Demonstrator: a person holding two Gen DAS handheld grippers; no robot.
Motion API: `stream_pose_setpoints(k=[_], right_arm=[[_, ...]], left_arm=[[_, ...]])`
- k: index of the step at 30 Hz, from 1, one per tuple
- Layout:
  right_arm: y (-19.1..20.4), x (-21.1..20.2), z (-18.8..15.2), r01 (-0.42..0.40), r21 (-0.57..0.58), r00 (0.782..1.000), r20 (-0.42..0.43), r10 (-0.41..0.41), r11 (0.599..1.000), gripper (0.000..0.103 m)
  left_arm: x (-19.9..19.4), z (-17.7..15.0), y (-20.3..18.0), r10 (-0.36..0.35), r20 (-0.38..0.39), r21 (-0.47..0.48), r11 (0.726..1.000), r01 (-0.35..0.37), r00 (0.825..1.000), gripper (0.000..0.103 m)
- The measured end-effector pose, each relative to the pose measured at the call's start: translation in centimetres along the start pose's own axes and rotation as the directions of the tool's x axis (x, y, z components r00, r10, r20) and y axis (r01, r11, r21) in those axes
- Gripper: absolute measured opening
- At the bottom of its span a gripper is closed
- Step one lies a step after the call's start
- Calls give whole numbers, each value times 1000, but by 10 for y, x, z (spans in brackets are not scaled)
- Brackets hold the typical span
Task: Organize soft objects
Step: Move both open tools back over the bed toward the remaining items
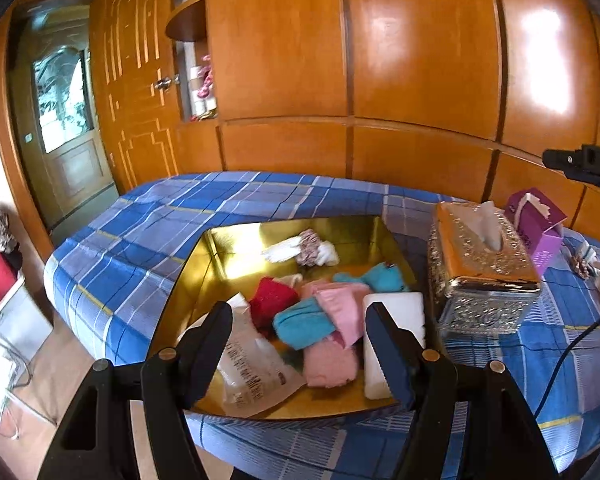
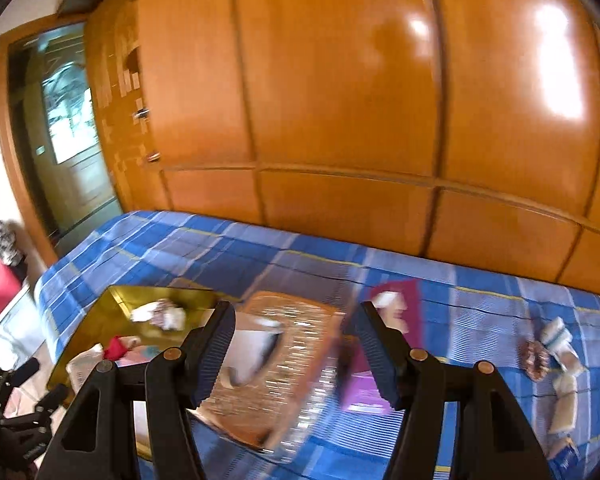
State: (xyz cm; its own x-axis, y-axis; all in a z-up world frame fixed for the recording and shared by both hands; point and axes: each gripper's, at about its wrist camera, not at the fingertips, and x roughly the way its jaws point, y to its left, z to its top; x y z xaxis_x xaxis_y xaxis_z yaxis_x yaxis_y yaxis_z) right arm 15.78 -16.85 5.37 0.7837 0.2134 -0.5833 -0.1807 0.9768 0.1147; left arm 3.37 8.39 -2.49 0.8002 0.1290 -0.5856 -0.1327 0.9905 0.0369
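Note:
A gold tray [image 1: 220, 240] lies on the bed and holds soft things: a red cloth [image 1: 270, 300], a teal cloth [image 1: 304, 326], pink cloths [image 1: 336, 344], a second teal piece [image 1: 380, 278], white socks with a floral band [image 1: 304, 252], a white pack [image 1: 396, 312] and a plastic packet [image 1: 252, 372]. My left gripper [image 1: 299, 310] hovers open over the tray's near side, with nothing between its fingers. My right gripper [image 2: 296, 308] is open above the ornate tissue box [image 2: 276, 368], in a blurred view. More socks and a brown band [image 2: 556, 344] lie on the bed at the right.
The ornate silver tissue box [image 1: 480, 272] stands right of the tray, with a purple tissue box [image 1: 536, 220] behind it. A blue plaid sheet [image 1: 148, 216] covers the bed. A wooden wardrobe [image 1: 380, 60] runs along the far side. A cable [image 1: 568, 352] crosses the sheet at the right.

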Motion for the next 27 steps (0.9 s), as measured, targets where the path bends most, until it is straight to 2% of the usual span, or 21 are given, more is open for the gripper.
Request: stream_pose_setpoints(k=[6,12,15,18,19,22,25,27], right_arm=[[-65,-15,-11,105,89,994,-1,-105,991,63],[-150,-36,-25,257,213,966,-18,-259,943,63],[-203,-50,-36,340,323,937,-36,-347,883,63],[-257,-66,-50,430,431,893,-73,-444,793,63],[-280,-72,-57,466,469,871,-92,-484,750,63],[-326,-82,-77,521,542,832,-151,-534,659,63],[-361,-88,-100,560,587,801,-202,-563,585,63],[-375,-88,-115,563,615,795,-221,-565,553,63]], left_arm=[[-7,14,-27,-43,31,70,997,41,999,72],[-18,37,-72,-141,67,176,976,128,988,72],[-25,52,-98,-207,89,220,958,183,974,72],[-32,68,-129,-276,98,257,935,243,956,72],[-33,74,-142,-307,92,268,924,273,947,72],[-34,88,-184,-390,58,298,885,357,919,72],[-34,95,-235,-456,10,333,841,427,890,72],[-31,97,-268,-493,-23,353,810,469,870,72]])
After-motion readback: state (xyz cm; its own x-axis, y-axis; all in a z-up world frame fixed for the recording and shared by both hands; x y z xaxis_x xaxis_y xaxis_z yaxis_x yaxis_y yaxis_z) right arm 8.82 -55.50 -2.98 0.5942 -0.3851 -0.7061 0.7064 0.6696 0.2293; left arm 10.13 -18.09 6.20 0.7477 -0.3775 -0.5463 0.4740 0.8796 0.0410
